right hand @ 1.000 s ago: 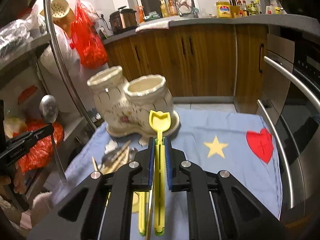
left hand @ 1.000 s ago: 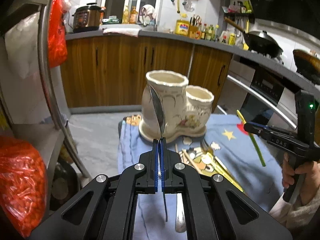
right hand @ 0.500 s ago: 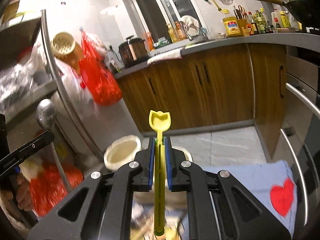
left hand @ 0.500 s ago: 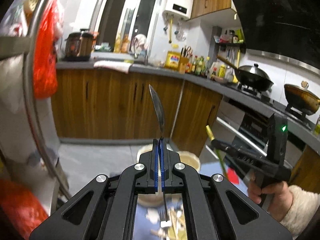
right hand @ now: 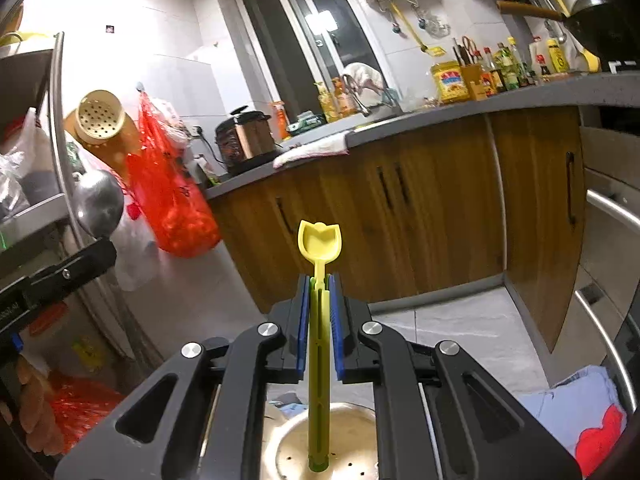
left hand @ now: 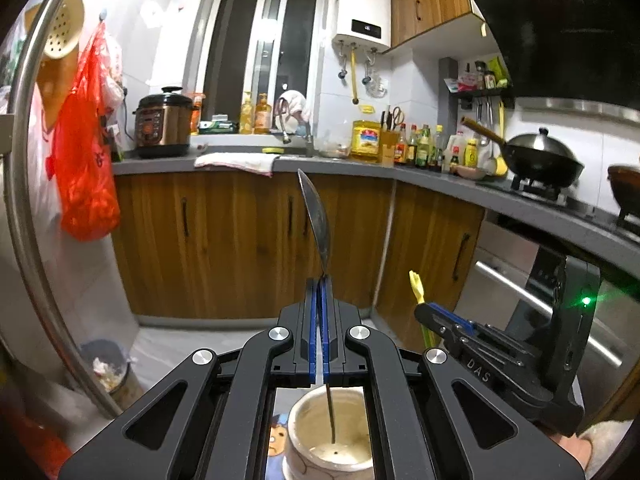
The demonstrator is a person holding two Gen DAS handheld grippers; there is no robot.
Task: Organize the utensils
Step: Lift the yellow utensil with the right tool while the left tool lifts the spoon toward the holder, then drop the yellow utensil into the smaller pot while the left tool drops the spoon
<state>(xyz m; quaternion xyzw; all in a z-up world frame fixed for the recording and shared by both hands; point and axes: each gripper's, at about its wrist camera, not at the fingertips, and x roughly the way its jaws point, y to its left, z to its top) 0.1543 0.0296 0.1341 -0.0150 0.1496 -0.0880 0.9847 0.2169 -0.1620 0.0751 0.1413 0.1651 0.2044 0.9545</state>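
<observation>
Left gripper (left hand: 319, 280): fingers clamped tight on a metal spoon (left hand: 316, 220), gripped at the neck, bowl pointing up and seen edge-on. The spoon's handle hangs straight down into the cream ceramic utensil holder (left hand: 304, 420), into the compartment directly below the left gripper; the handle tip is inside the mouth, near the perforated bottom. Cannot tell whether the tip touches it.

Right gripper (right hand: 319, 280): fingers closed on a yellow plastic spoon (right hand: 320, 240), scalloped bowl up, held along the shaft. Its green-tinted handle end sits over a holder compartment (right hand: 352, 432) directly below, with drain holes visible around it. Contact with the bottom is unclear.

In the left wrist view the right gripper (left hand: 424, 310) is just right of the holder, with the yellow spoon tip above its fingers. In the right wrist view the left gripper (right hand: 100, 250) is to the holder's left with the metal spoon bowl above it.

Blue cloth (right hand: 568, 412) with a red heart covers the surface to the right of the holder. A person's hand (right hand: 36, 412) grips the left tool.
</observation>
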